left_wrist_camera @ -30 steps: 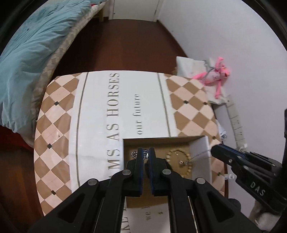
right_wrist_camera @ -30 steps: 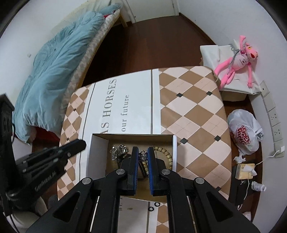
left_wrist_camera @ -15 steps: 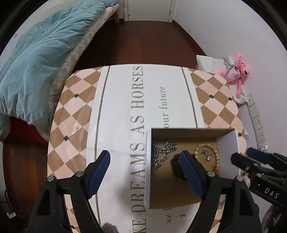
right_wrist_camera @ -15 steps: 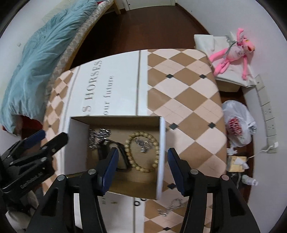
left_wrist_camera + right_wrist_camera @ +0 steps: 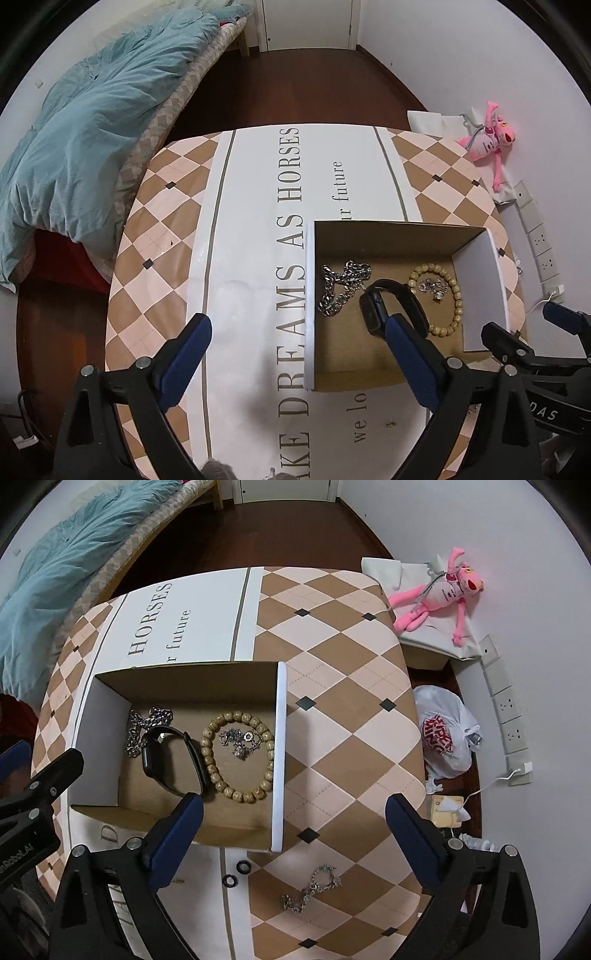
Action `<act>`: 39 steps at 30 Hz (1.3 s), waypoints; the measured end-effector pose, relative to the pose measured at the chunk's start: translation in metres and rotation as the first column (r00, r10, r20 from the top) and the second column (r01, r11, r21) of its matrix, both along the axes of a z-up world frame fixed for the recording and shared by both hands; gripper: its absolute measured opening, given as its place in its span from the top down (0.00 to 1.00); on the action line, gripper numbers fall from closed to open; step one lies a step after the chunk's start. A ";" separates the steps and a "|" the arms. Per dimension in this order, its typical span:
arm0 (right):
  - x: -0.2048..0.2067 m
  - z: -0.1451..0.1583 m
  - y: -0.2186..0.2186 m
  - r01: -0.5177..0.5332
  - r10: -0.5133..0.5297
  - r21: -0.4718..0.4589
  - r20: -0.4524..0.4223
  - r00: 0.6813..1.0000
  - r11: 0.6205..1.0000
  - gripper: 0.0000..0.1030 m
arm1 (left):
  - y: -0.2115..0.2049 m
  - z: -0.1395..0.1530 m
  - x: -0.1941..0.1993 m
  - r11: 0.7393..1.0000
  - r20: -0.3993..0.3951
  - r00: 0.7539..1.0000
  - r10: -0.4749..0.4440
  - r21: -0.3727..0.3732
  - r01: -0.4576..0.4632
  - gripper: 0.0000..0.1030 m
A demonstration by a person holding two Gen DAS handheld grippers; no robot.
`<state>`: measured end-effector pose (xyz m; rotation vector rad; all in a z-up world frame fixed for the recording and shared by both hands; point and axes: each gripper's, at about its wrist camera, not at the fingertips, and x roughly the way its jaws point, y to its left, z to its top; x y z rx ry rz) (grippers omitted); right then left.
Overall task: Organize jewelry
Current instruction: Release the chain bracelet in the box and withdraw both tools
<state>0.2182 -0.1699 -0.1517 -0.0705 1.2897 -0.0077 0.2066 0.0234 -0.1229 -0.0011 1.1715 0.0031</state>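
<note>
Two wrist views look steeply down on a bench (image 5: 343,709) covered in a tan and cream diamond-pattern cloth with a white printed band.

An open cardboard box (image 5: 279,746) with white outer walls sits on the bench. Inside it, from left to right in the right wrist view, lie a silver chain (image 5: 147,720), a black watch (image 5: 166,762) with its strap looped, and a wooden bead bracelet (image 5: 236,757). A small silver piece (image 5: 240,742) rests inside the ring of beads.

On the cloth just in front of the box lie 2 small black rings (image 5: 236,873). Beside them, to the right, lies a silver bracelet (image 5: 310,888).

The left tongs (image 5: 295,360) hang over the box's left wall. Their jaws are opening and already stand wide, with nothing gripped. 1 blue pad is over the cloth, and the other is over the box in front of the watch.

The right tongs (image 5: 295,823) hang over the box's near right corner. Their jaws are also opening and stand wide, holding nothing.

Beyond the bench are a bed with a blue quilt (image 5: 92,122), a dark wooden floor, a pink plush toy (image 5: 439,594) and a white plastic bag (image 5: 447,734).
</note>
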 end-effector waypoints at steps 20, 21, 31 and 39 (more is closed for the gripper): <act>-0.075 0.101 -0.002 0.004 -0.006 0.009 0.245 0.970 1.000 0.03 | -0.005 0.085 -0.066 1.000 0.190 0.982 0.002 -0.009 0.000 0.07; -0.079 0.106 -0.002 0.004 -0.006 0.009 0.258 0.966 1.000 0.03 | -0.006 0.090 -0.071 1.000 0.199 0.980 0.001 -0.008 0.001 0.07; -0.111 0.145 0.000 -0.008 -0.001 0.026 0.339 0.941 1.000 0.03 | -0.006 0.121 -0.101 1.000 0.266 0.964 -0.002 -0.006 0.004 0.07; -0.124 0.139 -0.015 0.023 -0.052 0.095 0.319 0.946 0.995 0.03 | -0.004 0.117 -0.110 0.999 0.250 0.967 0.045 0.008 -0.048 0.07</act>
